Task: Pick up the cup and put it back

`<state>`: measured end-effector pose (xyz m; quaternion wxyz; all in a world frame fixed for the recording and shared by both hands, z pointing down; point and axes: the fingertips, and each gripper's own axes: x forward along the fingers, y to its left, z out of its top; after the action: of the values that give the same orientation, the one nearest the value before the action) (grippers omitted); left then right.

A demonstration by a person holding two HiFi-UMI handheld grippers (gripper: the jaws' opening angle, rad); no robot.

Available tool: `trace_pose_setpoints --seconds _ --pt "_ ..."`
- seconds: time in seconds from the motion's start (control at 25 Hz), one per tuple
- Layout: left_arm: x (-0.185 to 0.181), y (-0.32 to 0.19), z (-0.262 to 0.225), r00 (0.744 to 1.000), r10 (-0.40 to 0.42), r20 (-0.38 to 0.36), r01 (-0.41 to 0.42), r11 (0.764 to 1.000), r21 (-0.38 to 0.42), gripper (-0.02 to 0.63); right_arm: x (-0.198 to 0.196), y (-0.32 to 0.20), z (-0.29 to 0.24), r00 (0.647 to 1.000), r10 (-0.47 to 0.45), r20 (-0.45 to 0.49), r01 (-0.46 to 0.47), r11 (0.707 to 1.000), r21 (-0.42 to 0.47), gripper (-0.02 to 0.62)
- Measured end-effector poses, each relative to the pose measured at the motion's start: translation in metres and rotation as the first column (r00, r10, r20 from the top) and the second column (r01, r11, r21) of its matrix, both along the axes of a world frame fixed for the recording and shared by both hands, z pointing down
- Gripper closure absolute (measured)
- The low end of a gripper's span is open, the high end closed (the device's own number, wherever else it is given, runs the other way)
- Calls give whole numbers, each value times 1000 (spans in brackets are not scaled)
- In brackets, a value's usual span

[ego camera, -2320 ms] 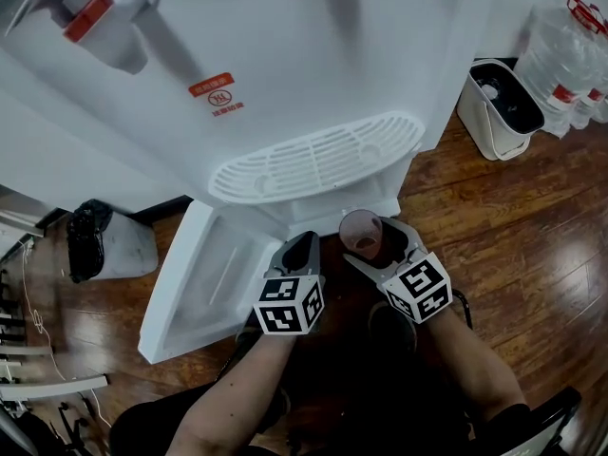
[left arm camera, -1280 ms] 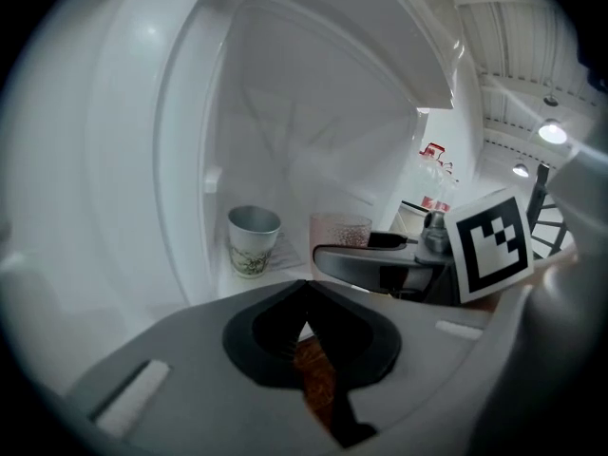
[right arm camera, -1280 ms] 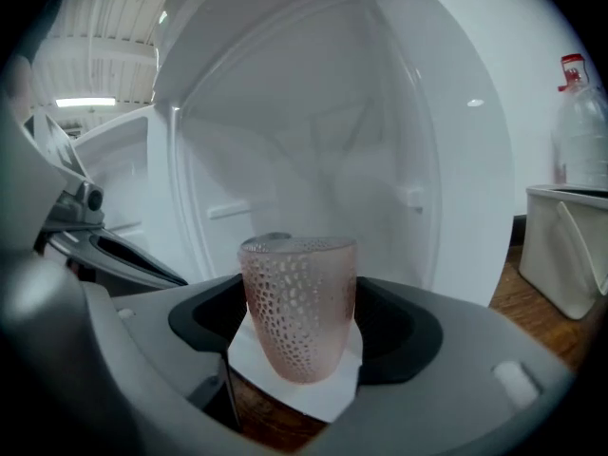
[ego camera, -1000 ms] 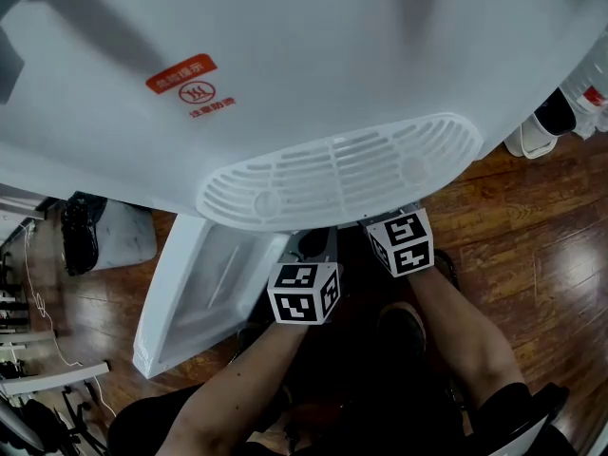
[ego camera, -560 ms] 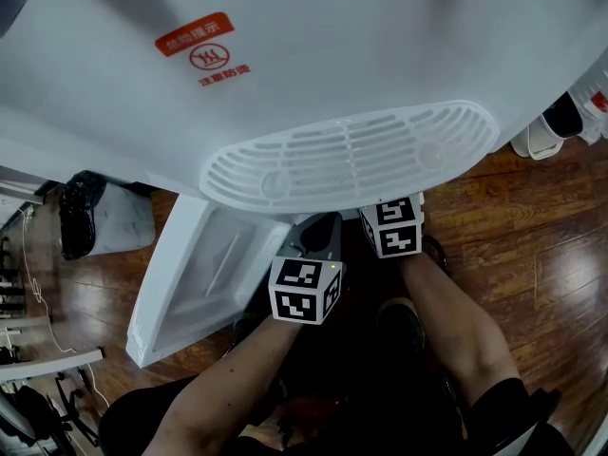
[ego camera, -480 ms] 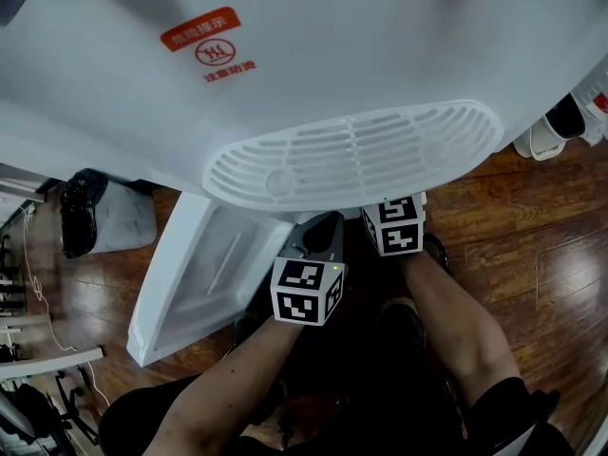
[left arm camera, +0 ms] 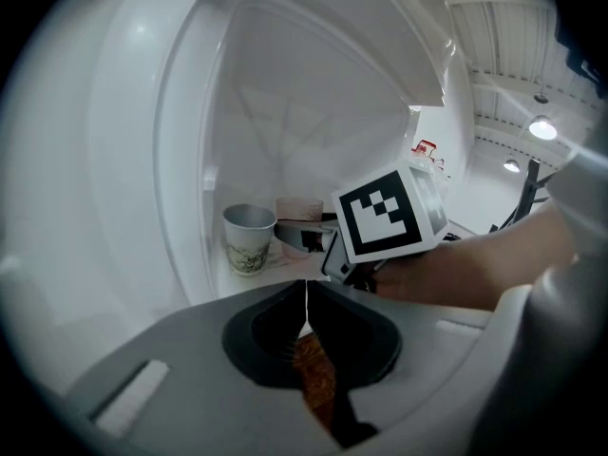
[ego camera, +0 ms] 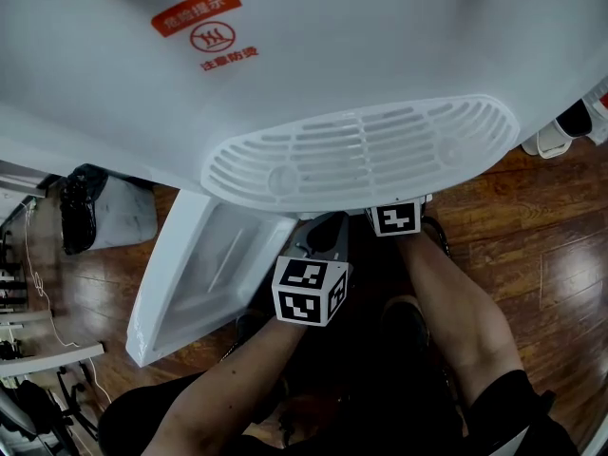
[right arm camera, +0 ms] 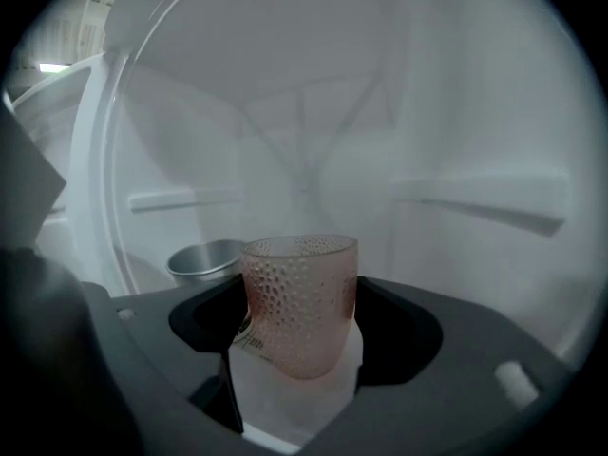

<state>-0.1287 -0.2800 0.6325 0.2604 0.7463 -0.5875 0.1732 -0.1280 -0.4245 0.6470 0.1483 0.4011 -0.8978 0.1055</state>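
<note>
The pink dimpled glass cup point(right arm camera: 300, 297) stands upright between the jaws of my right gripper point(right arm camera: 300, 348), which is shut on it inside the white cabinet of the water dispenser. From the left gripper view the same pink cup point(left arm camera: 300, 209) shows just right of a printed cup point(left arm camera: 249, 239), with the right gripper's marker cube point(left arm camera: 385, 215) in front of it. In the head view only that marker cube point(ego camera: 395, 218) shows; its jaws and the cup are hidden under the drip tray point(ego camera: 361, 150). My left gripper point(left arm camera: 306, 304) is shut and empty, just outside the cabinet.
A metal-rimmed cup point(right arm camera: 207, 257) stands behind and left of the pink cup. The cabinet door point(ego camera: 204, 274) hangs open to the left. The dispenser body point(ego camera: 313, 55) overhangs both grippers. Wooden floor point(ego camera: 532, 245) lies to the right, and a dark bag point(ego camera: 78, 207) at far left.
My right gripper has pushed forward under the drip tray, so less of its cube shows. The pink cup, visible two seconds ago, is hidden from the head view. The left gripper has barely moved.
</note>
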Motion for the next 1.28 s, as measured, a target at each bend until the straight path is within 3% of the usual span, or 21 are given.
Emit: trace_pose_setpoints --seconds 0.92,1.28 --pt "3 6 3 1000 -17 -21 16 1000 -21 603 5 18 12 999 -38 -33 37 999 -14 239" --pt "0 0 -8 1000 -1 4 1 1000 29 603 10 27 14 998 -47 -36 46 998 -33 218"
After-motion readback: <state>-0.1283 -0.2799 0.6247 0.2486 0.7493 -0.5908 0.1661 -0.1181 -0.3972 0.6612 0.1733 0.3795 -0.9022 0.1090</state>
